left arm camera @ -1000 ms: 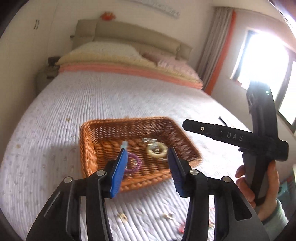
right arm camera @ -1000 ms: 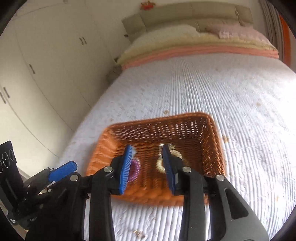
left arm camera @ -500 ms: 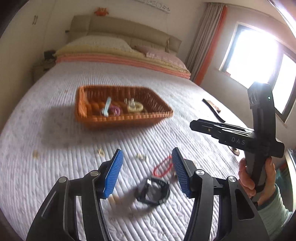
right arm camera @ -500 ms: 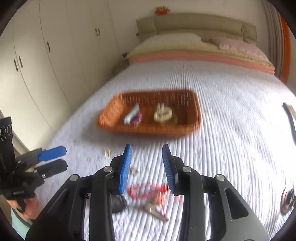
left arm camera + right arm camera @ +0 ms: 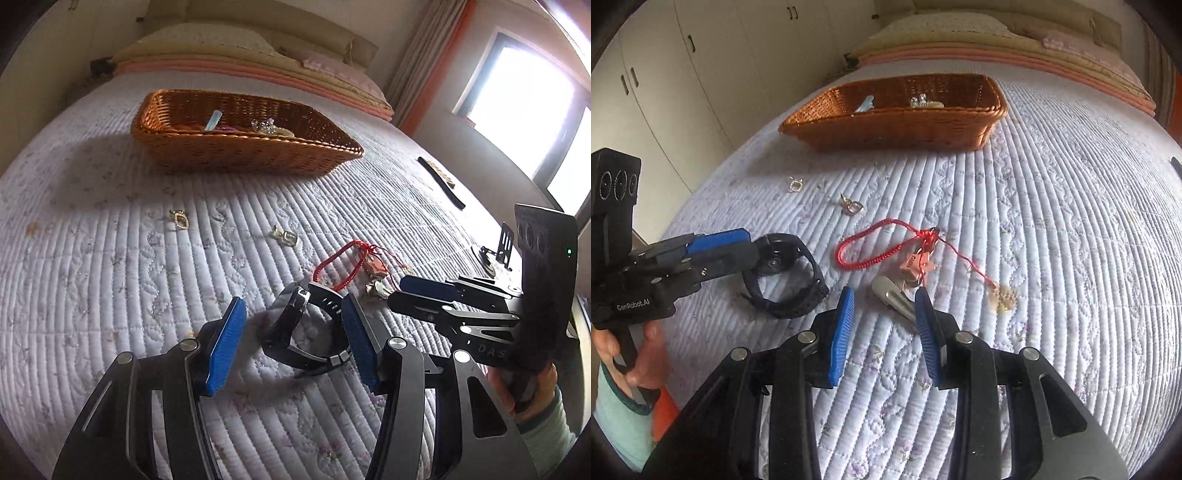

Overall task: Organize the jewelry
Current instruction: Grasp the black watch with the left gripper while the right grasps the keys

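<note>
Left wrist view: the left claw [image 5: 291, 332] gapes wide around a black rubbery watch [image 5: 306, 328] on the quilted bed [image 5: 110, 277], its right pad touching the strap. The right claw [image 5: 884, 319] is open, straddling a metal clip [image 5: 892, 295] beside a red cord loop [image 5: 875, 247].

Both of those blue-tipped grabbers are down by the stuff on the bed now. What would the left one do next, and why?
Probably close. The left tool is open, its blue fingers either side of the black watch on the bedspread, nothing gripped. Once shut on it, the watch could go into the wicker basket.
</note>
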A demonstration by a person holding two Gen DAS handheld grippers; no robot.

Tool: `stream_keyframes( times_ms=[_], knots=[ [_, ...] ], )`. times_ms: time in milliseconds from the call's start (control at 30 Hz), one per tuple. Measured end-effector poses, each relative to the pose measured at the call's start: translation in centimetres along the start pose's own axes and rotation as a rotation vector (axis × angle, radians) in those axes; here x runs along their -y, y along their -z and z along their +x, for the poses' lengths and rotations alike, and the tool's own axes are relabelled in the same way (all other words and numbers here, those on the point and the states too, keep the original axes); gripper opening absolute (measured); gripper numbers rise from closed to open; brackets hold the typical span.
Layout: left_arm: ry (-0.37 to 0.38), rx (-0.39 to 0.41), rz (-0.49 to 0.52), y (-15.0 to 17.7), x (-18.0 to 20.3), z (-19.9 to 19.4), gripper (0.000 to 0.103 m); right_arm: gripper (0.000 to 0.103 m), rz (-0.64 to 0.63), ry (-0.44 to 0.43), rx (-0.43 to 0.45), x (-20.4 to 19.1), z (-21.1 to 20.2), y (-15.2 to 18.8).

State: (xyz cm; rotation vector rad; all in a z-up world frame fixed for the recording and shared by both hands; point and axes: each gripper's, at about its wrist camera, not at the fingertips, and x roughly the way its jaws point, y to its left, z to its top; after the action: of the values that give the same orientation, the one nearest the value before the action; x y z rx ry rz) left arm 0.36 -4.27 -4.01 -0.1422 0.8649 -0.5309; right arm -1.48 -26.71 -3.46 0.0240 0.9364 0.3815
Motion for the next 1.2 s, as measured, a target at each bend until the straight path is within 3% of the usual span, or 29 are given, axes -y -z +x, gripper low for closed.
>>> stream_keyframes(
  times_ms=[267, 533, 667, 833, 1000, 1200],
  knots=[
    [-0.014, -0.030, -0.004, -0.1, -0.2, 1.5, 0.046, 0.031, -0.007, 0.020, -0.030, 0.8, 1.8, 0.0],
    [-0.027, -0.046, -0.004, 0.2, -0.3, 2.3, 0.031, 0.031, -0.051, 0.024, -0.043, 0.0, 1.2, 1.0],
    [-0.033, -0.045, -0.004, 0.3, -0.5, 2.0, 0.029, 0.031, -0.053, 0.013, -0.042, -0.8, 0.9, 1.4],
    [-0.041, -0.050, 0.003, 0.3, -0.5, 1.9, 0.029, 0.031, -0.048, 0.103, -0.019, -1.0, 1.0, 1.5],
    [-0.071, -0.041, 0.026, 0.5, 0.1, 2.2, 0.025, 0.031, 0.015, 0.122, 0.009, -0.3, 1.5, 1.0],
    [-0.078, -0.013, 0.017, 0.8, 0.0, 1.8, 0.021, 0.021, -0.049, 0.243, 0.044, -1.6, 1.9, 1.0]
  ],
)
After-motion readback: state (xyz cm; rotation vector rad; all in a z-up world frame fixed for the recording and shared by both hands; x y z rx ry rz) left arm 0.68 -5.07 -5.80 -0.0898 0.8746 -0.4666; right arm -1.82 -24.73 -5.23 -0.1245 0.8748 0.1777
